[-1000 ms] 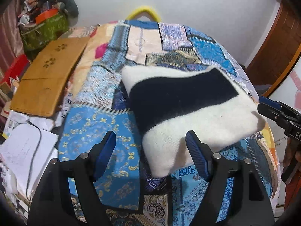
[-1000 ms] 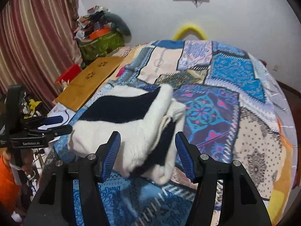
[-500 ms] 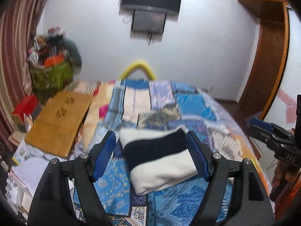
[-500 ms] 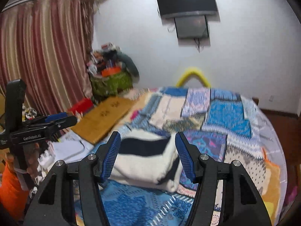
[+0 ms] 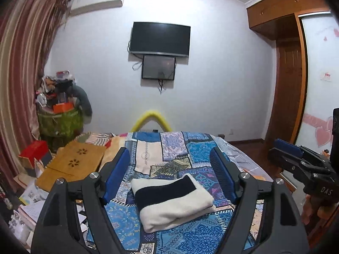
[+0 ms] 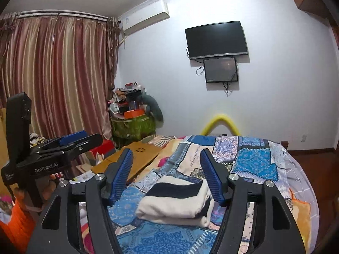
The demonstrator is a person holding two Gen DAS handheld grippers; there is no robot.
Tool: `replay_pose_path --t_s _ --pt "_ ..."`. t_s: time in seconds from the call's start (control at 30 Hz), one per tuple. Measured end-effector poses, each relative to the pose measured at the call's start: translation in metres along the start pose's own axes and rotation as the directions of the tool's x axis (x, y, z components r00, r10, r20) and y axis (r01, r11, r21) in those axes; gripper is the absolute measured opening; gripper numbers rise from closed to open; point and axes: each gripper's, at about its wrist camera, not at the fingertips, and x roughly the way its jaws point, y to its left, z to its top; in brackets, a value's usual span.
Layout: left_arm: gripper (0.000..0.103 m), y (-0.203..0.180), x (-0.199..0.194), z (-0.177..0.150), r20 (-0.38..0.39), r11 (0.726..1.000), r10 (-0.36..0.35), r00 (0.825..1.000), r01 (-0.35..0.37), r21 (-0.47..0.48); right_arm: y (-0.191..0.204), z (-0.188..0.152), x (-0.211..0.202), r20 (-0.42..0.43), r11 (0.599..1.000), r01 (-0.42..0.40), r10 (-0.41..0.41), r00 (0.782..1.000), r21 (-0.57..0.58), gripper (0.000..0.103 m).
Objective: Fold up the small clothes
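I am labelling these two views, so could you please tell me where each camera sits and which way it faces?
Left wrist: on the left gripper, facing along its open fingers over the folded garment on the bed toward the wall TV; the right gripper shows at right.
Right wrist: on the right gripper, facing likewise; the left gripper shows at left.
Shared: garment, bed, TV, wooden board.

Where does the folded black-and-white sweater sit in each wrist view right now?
Left wrist view: folded sweater lies low centre on the patchwork bedspread, framed by the open left tongs.
Right wrist view: low centre, nearer the right finger of the open right tongs.
Shared landmark: the wall TV.
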Motion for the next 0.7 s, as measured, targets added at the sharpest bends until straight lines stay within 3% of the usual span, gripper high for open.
replay_pose_path --t_s 0.17,0.27,0.33,0.7 --pt "0.096 -0.008 -0.014 -0.011 0.039 0.999 0.032 0.999 -0.033 0.005 0.003 -0.003 -0.001 -0.003 0.999 0.036 -0.036 0.999 -0.019 0.083" --pt "0.099 -0.01 -0.015 -0.015 0.042 0.998 0.052 0.998 -0.052 0.018 0.003 -0.005 -0.002 -0.006 0.998 0.06 -0.06 0.998 -0.02 0.09" --pt "0.101 -0.011 -0.014 -0.016 0.032 0.998 0.055 0.998 -0.056 0.017 0.003 -0.006 -0.004 -0.004 0.997 0.074 -0.074 0.997 -0.018 0.1" --pt "0.102 -0.014 -0.016 -0.022 0.024 0.999 0.041 0.999 -0.041 0.015 0.001 -0.009 -0.012 0.001 0.993 0.116 -0.116 0.993 -0.003 0.103"
